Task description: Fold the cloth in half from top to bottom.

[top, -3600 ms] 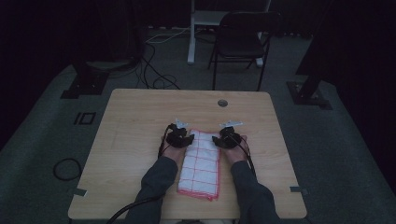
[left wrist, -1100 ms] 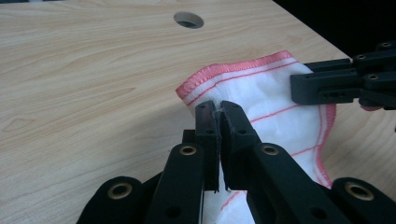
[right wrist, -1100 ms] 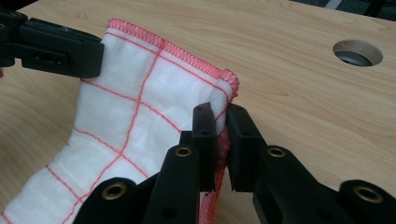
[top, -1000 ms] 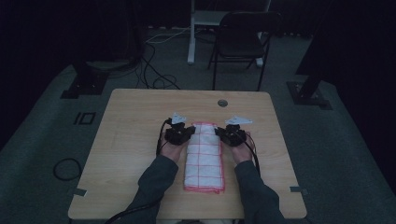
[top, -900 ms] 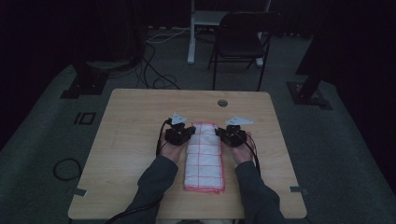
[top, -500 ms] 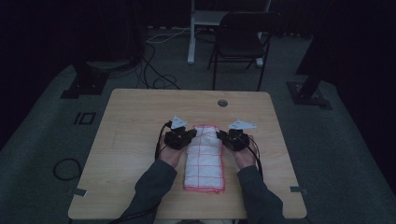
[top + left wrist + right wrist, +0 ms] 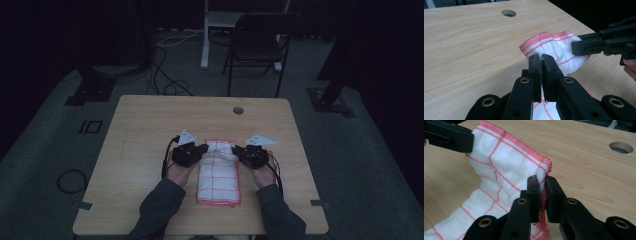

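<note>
Bare table (image 7: pixel 150 125) ahead of and outside both claws, free to cross. Between left claw (image 7: pixel 204 148) and right claw (image 7: pixel 236 150), raised cloth (image 7: pixel 218 172) in the way. Beyond, possibly a small hole (image 7: pixel 238 110).

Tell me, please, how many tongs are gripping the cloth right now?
2. The left tongs pinch the far left corner of the cloth; the right tongs pinch its far right corner along the pink hem. Both corners are lifted off the table.
</note>
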Tool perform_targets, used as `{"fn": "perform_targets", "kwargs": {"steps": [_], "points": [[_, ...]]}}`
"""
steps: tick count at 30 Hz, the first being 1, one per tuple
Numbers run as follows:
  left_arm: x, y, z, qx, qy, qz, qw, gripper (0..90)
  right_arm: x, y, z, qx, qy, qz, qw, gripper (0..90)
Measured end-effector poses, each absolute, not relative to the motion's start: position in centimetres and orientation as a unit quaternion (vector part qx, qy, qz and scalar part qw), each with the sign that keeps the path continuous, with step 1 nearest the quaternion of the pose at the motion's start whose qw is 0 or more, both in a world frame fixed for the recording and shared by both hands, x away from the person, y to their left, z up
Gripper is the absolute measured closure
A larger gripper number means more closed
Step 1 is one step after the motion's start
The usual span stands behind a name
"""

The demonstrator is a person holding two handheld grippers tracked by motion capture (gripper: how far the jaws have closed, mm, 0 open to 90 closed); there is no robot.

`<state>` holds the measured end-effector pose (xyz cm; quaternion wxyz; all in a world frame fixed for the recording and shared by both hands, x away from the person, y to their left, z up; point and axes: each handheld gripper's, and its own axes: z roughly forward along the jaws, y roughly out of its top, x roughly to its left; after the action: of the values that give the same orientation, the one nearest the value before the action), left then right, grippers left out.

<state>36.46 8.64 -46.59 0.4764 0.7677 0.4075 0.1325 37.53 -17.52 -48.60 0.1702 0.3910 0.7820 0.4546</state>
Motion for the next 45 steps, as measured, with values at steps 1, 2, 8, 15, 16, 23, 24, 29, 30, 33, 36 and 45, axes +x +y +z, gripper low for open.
{"fn": "perform_targets", "kwargs": {"steps": [1, 2, 8, 15, 16, 23, 24, 29, 30, 33, 36, 45], "points": [[36.4, 8.7, -46.6, 0.768, 0.406, 0.132, 0.477, 87.1, 37.4, -17.5, -48.5, 0.39, 0.783, 0.453, 0.17, 83.6], [36.1, 8.8, -46.5, 0.768, 0.405, 0.132, 0.478, 87.1, 37.2, -17.4, -48.4, 0.387, 0.785, 0.453, 0.171, 83.7], [35.1, 9.1, -46.4, 0.763, 0.404, 0.137, 0.486, 87.2, 36.5, -17.4, -48.2, 0.384, 0.785, 0.456, 0.17, 83.6], [34.1, 9.2, -46.4, 0.761, 0.402, 0.135, 0.492, 87.2, 35.8, -17.5, -48.0, 0.377, 0.787, 0.457, 0.171, 83.5], [33.9, 9.3, -46.4, 0.761, 0.401, 0.135, 0.492, 87.2, 35.7, -17.6, -48.0, 0.376, 0.788, 0.458, 0.171, 83.5], [32.9, 9.5, -47.1, 0.762, 0.401, 0.129, 0.491, 87.2, 34.5, -17.7, -48.5, 0.377, 0.787, 0.46, 0.164, 83.4], [32.7, 9.6, -47.2, 0.762, 0.402, 0.127, 0.491, 87.1, 34.4, -17.7, -48.6, 0.377, 0.787, 0.46, 0.164, 83.4], [32.1, 9.8, -47.6, 0.763, 0.404, 0.121, 0.49, 87.2, 33.7, -17.6, -48.9, 0.376, 0.789, 0.459, 0.158, 83.3], [32.0, 9.8, -47.7, 0.764, 0.403, 0.12, 0.489, 87.1, 33.5, -17.6, -49.0, 0.376, 0.789, 0.459, 0.159, 83.3], [31.6, 9.9, -47.8, 0.764, 0.404, 0.118, 0.489, 87.1, 33.0, -17.6, -49.3, 0.376, 0.791, 0.457, 0.155, 83.3], [31.2, 9.9, -48.0, 0.764, 0.403, 0.115, 0.49, 87.1, 32.7, -17.6, -49.4, 0.377, 0.791, 0.458, 0.152, 83.2], [30.3, 10.0, -49.0, 0.766, 0.407, 0.109, 0.485, 87.1, 31.5, -17.8, -50.2, 0.376, 0.795, 0.453, 0.148, 82.7]]}}
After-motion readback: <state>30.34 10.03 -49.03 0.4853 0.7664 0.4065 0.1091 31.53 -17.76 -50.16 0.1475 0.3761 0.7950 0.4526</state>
